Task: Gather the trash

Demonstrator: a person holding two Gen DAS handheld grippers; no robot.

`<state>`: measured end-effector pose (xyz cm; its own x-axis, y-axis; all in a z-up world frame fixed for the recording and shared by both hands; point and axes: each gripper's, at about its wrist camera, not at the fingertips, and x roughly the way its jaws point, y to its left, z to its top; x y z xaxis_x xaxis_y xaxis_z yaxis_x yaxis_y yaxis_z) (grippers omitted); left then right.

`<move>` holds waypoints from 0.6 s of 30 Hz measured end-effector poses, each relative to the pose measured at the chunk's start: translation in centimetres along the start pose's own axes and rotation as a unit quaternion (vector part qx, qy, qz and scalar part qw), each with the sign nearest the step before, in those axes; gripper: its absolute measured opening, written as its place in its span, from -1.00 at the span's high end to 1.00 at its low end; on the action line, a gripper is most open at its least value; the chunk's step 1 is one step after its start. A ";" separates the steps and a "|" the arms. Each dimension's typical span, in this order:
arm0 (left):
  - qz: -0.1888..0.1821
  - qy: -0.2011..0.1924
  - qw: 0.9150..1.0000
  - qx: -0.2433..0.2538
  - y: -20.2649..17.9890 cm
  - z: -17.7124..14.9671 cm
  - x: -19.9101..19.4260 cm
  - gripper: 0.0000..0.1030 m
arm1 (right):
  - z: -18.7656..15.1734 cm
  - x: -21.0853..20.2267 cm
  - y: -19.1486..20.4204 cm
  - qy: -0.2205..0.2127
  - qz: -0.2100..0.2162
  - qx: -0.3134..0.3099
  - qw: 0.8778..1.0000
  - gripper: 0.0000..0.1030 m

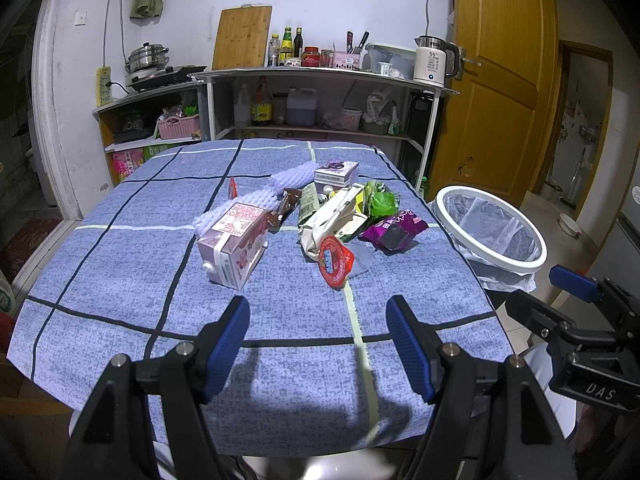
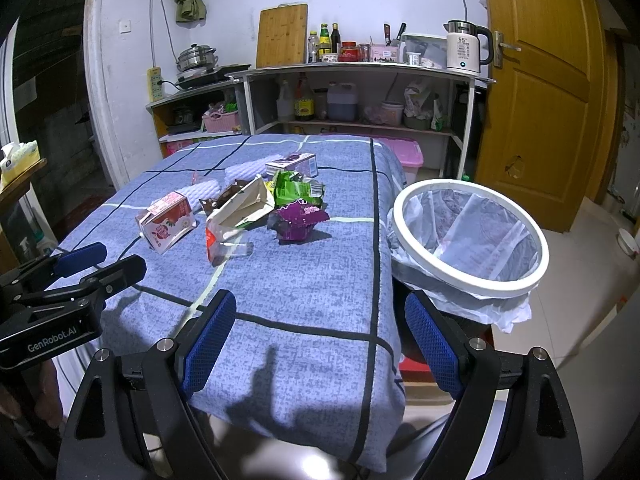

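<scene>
A pile of trash lies mid-table on the blue checked cloth (image 1: 132, 264): a pink milk carton (image 1: 234, 246) (image 2: 166, 226), a red-lidded cup (image 1: 334, 261), a cream paper bag (image 1: 336, 214) (image 2: 240, 210), a purple wrapper (image 1: 394, 230) (image 2: 298, 222), a green wrapper (image 2: 294, 190), a small purple box (image 1: 336, 172) and white foam netting (image 1: 280, 180). A white-rimmed bin with a plastic liner (image 1: 490, 232) (image 2: 470, 236) stands beside the table's right edge. My left gripper (image 1: 318, 320) is open and empty, over the near table edge. My right gripper (image 2: 320, 316) is open and empty, near the table's front right corner.
Shelves (image 1: 320, 80) behind the table hold bottles, a kettle (image 1: 432, 60), a cutting board and pots. A wooden door (image 1: 500, 80) is at the right. A pink bin (image 2: 406, 156) sits on the floor past the table.
</scene>
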<state>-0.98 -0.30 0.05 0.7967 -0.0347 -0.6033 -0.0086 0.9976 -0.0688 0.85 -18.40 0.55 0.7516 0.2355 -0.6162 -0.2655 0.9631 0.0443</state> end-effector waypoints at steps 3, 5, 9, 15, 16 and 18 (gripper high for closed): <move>0.001 0.000 1.000 0.000 0.1 0.1 0.1 -0.41 | 0.0 0.0 0.0 0.001 0.001 0.000 1.000 -0.69; 0.000 0.000 1.000 0.000 0.2 0.2 0.2 -0.41 | 0.0 0.0 0.0 0.000 0.000 0.000 1.000 -0.69; 0.000 0.000 1.000 0.001 0.1 0.1 0.2 -0.41 | 0.0 0.0 0.0 0.001 0.000 0.000 1.000 -0.69; 0.000 0.003 1.000 -0.002 0.2 -0.1 0.5 -0.41 | 0.0 0.0 -0.1 0.001 0.001 0.001 1.000 -0.69; -0.001 0.005 1.000 -0.002 0.2 -0.1 0.6 -0.41 | 0.1 -0.1 0.0 0.002 0.001 0.001 1.000 -0.69; -0.001 0.008 1.000 -0.001 0.4 -0.1 0.9 -0.41 | 0.1 -0.1 -0.1 0.002 0.002 0.001 1.000 -0.69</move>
<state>-0.34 0.03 -0.61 0.7873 -0.0381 -0.6154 -0.0078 0.9974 -0.0718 0.83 -18.52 0.70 0.7486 0.2391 -0.6184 -0.2675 0.9624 0.0483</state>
